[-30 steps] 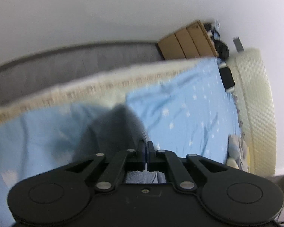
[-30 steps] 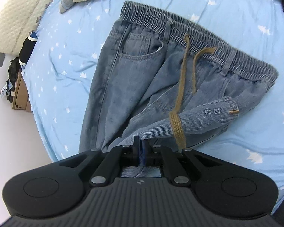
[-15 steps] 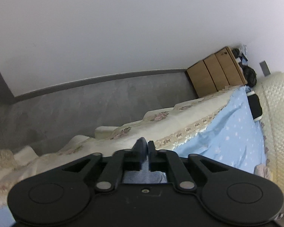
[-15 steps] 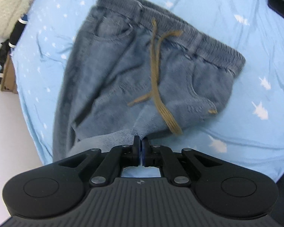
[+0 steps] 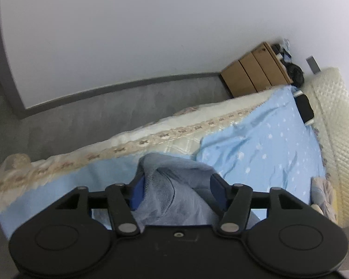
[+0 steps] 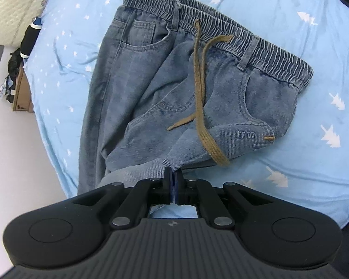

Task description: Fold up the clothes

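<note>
Fingers (image 6: 173, 174) pinching jeans (image 6: 151, 88) marked "FF 02"

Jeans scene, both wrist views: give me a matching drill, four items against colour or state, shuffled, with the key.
Items:
1. drawstring
2. bedsheet
3. left gripper
4. right gripper

Colour or state:
A. jaws shut on a denim fold
B. tan, lying loose across the jeans
C. jaws opening, denim between them
D. light blue with white tree shapes

Pairs: 1-B, 2-D, 3-C, 4-A
</note>
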A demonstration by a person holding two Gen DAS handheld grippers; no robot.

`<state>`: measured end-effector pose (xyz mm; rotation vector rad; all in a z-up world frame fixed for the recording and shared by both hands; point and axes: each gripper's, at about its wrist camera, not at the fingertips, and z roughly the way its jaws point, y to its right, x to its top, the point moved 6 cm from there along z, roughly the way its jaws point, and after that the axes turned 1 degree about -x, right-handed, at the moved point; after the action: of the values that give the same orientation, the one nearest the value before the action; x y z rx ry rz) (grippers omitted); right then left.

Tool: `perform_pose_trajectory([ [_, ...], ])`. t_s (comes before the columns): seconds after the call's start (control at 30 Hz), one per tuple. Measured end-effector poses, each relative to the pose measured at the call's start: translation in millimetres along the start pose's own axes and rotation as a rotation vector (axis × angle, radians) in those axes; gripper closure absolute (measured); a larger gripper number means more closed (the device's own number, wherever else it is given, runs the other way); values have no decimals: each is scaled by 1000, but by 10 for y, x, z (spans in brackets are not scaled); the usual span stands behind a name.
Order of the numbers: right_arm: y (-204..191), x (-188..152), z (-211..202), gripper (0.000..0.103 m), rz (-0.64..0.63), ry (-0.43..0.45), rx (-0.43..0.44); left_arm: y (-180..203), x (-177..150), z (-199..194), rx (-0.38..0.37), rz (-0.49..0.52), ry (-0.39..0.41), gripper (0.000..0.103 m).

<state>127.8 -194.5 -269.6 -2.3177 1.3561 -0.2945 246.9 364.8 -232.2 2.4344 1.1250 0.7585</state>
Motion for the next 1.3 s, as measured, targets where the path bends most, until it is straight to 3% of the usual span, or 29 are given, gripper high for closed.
perform_pose_trajectory([
  [0.1,-23,-20,-23,103,-17,-5,8,-163,-17,-59,48,-42,43,44],
  [0.23,-15,-37,-36,103,-22,-9,8,-407,127,-146,52,-76,62,44],
  [0.4,-12,-81,-30,103,-51,-16,-4,-114,14,-150,-38,124,-10,41],
  [0.6,-10,-112,-44,103,-65,-2,-15,569,-691,377,-171,323,-164,40],
  [0.67,-16,-120,-57,103,-71,6,-17,747,-930,609,-171,385,-201,40],
  [0.77,-43,-128,-52,103,-82,24,-25,895,-1212,939,-99,517,-210,41],
  [0.8,-54,-124,-57,103,-82,32,-26,910,-1271,1015,-74,538,-221,49],
  [0.83,-63,-117,-68,103,-78,38,-25,922,-1328,1089,-48,559,-233,65],
  [0.9,-94,-97,-116,103,-74,50,-14,923,-1359,1101,-45,570,-222,86],
  [0.93,-114,-85,-144,103,-77,56,-7,939,-1355,1057,-67,570,-206,90],
  [1.1,-68,-24,-269,103,-82,65,21,1013,-1328,669,-113,621,-128,96],
  [1.3,101,-15,-313,103,-95,37,49,868,-1273,-148,-129,614,13,96],
])
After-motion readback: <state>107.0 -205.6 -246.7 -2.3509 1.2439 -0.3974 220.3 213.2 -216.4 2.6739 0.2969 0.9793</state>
